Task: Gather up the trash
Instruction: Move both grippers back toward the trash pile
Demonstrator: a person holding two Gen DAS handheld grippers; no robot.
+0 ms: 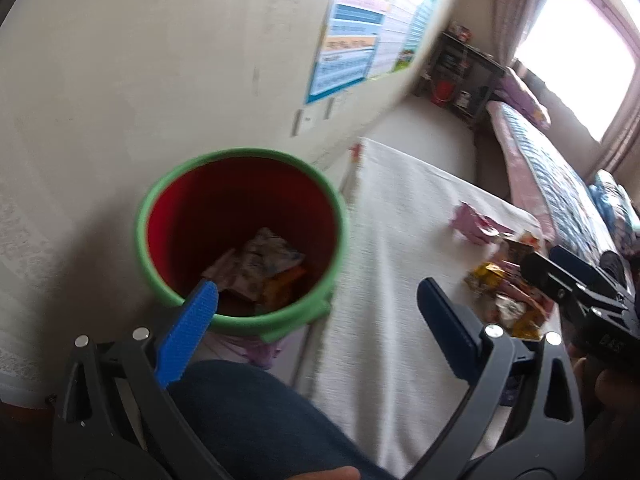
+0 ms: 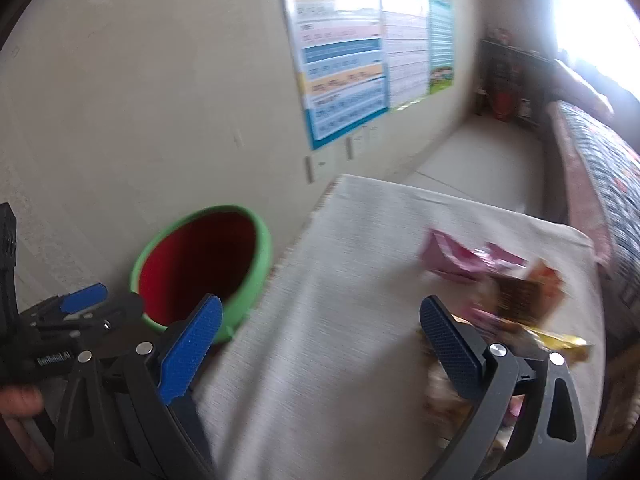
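A bin [image 1: 160,188] with a green rim and red inside stands on the floor by the wall, with crumpled wrappers [image 1: 264,272] at its bottom. My left gripper [image 1: 318,292] is open and empty; its left finger hangs over the bin's near rim. On the white cloth [image 1: 400,220] lie a pink wrapper [image 1: 472,224] and a heap of yellow and orange packets [image 1: 504,292]. My right gripper [image 2: 320,306] is open and empty over the cloth [image 2: 352,280]. Its right finger is beside the pink wrapper [image 2: 452,260], a brown packet [image 2: 528,292] and a yellow wrapper [image 2: 560,344]. The bin [image 2: 260,240] sits to its left.
A person's knee in blue trousers [image 1: 248,412] lies under my left gripper. Posters [image 2: 344,60] hang on the wall behind the bin. A bed with a patterned quilt [image 1: 552,168] runs along the right. A dark shelf [image 1: 460,76] stands at the far end.
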